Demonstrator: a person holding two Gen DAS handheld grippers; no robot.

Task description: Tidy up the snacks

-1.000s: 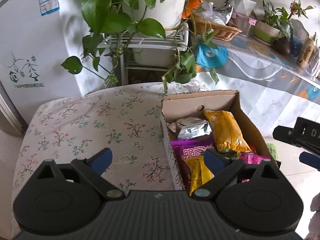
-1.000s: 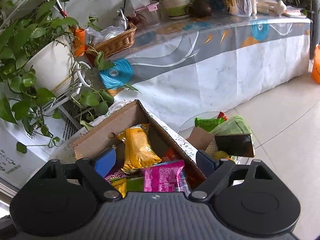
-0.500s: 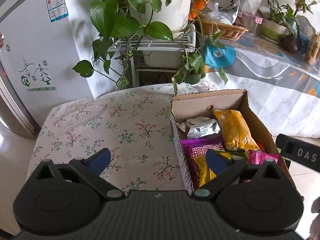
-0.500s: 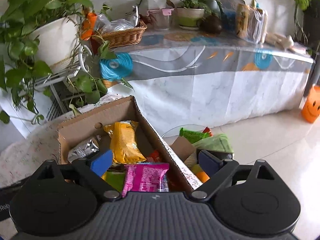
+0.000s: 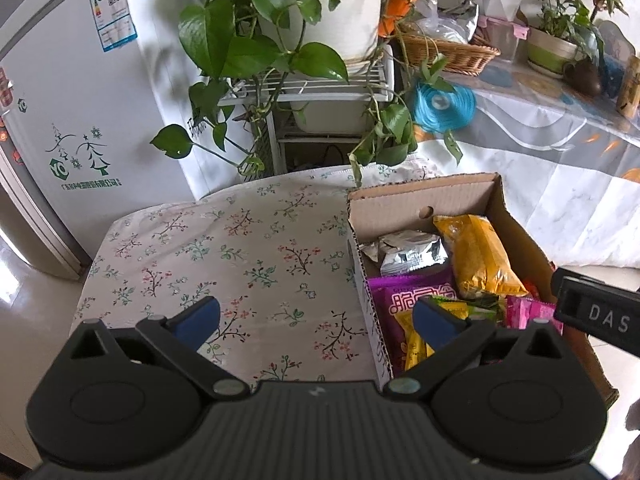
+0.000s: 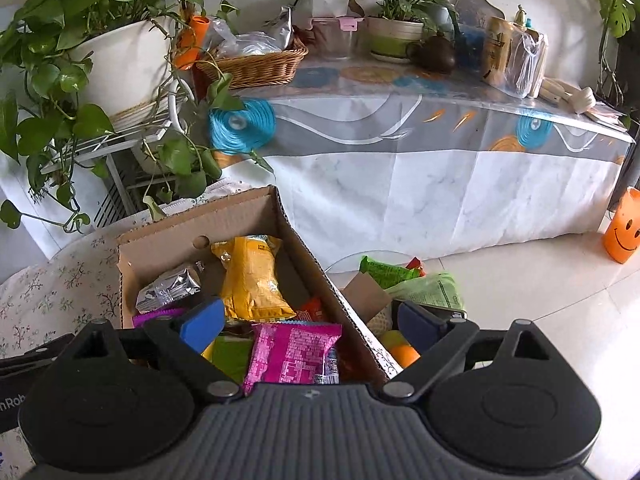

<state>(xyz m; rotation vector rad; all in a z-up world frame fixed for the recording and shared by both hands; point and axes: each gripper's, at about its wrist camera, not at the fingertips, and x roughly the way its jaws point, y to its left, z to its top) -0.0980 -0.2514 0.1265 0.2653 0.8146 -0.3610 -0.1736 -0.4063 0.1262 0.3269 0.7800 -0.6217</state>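
Observation:
A cardboard box (image 5: 416, 196) (image 6: 192, 224) sits at the right edge of a floral-cloth table (image 5: 224, 256). It holds a yellow bag (image 5: 480, 256) (image 6: 248, 276), a silver pouch (image 5: 408, 252) (image 6: 168, 288), a purple packet (image 5: 404, 292) and a pink packet (image 6: 296, 352). My left gripper (image 5: 316, 316) is open and empty above the table by the box's left wall. My right gripper (image 6: 308, 320) is open and empty above the box's near right corner. Part of the right tool (image 5: 592, 312) shows in the left wrist view.
More snacks, a green packet (image 6: 384, 270) and orange fruit (image 6: 404, 354), lie low beside the box on the right. Potted plants on a white rack (image 5: 320, 92) stand behind the table. A long clothed table (image 6: 440, 160) carries a wicker basket (image 6: 256, 66). A fridge (image 5: 72, 120) is at left.
Both grippers have pulled back and risen, so more of the table and room shows. The jaws stay open and empty. The snacks in the box have not moved.

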